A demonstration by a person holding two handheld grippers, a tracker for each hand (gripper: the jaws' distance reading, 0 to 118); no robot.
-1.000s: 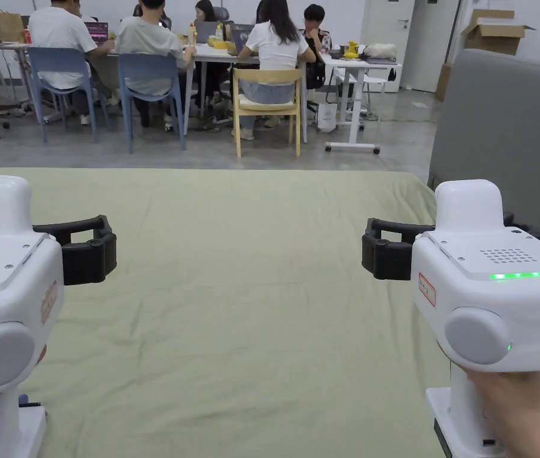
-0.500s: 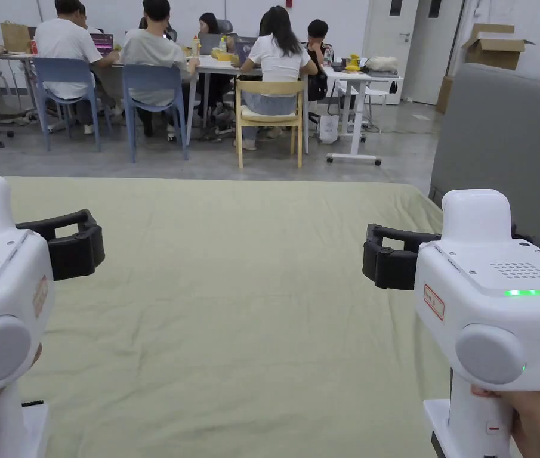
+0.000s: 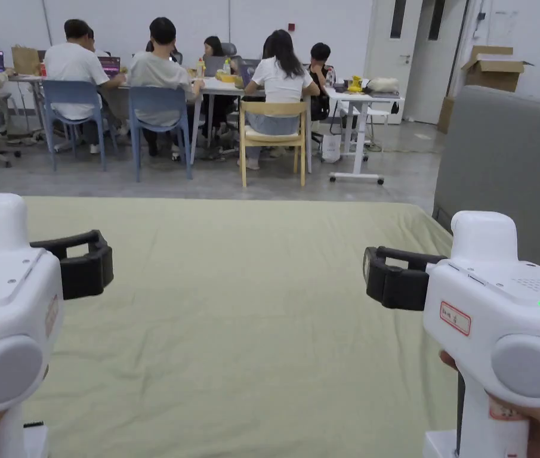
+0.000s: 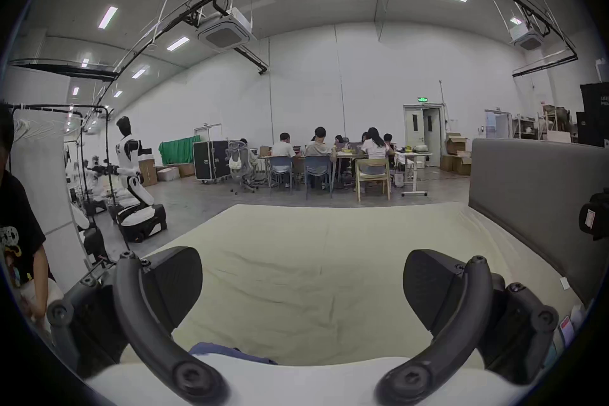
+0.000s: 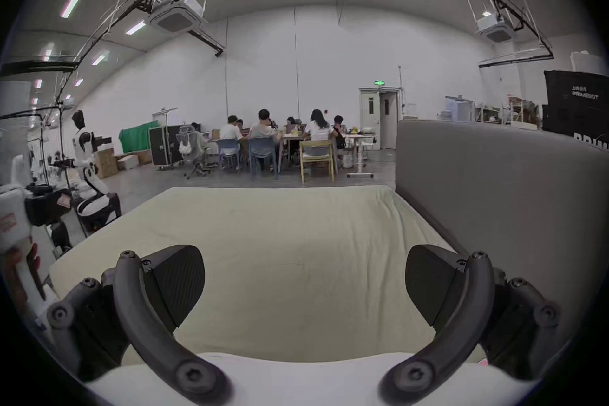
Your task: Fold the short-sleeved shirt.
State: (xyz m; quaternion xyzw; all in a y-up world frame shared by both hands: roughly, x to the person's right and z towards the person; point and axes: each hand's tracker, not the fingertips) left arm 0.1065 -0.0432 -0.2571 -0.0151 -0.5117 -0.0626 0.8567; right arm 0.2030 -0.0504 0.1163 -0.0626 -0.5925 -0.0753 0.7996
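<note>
Left gripper (image 4: 301, 284): held level above the bed, jaws spread wide with nothing between them.
Right gripper (image 5: 304, 281): likewise raised, jaws wide apart and empty.
Change: compared with a second earlier, both grippers sat slightly lower in the head view, which itself had tilted up; their positions over the bed looked much the same.
Bed sheet (image 3: 250, 310): pale green, lightly creased.
Shirt: a blue strip of cloth (image 4: 230, 353) lay at the near edge below the left gripper; possibly the shirt, too little showed to tell.
Meaning: folding had not yet begun.
Background: people seated at tables (image 3: 221, 89).
</note>
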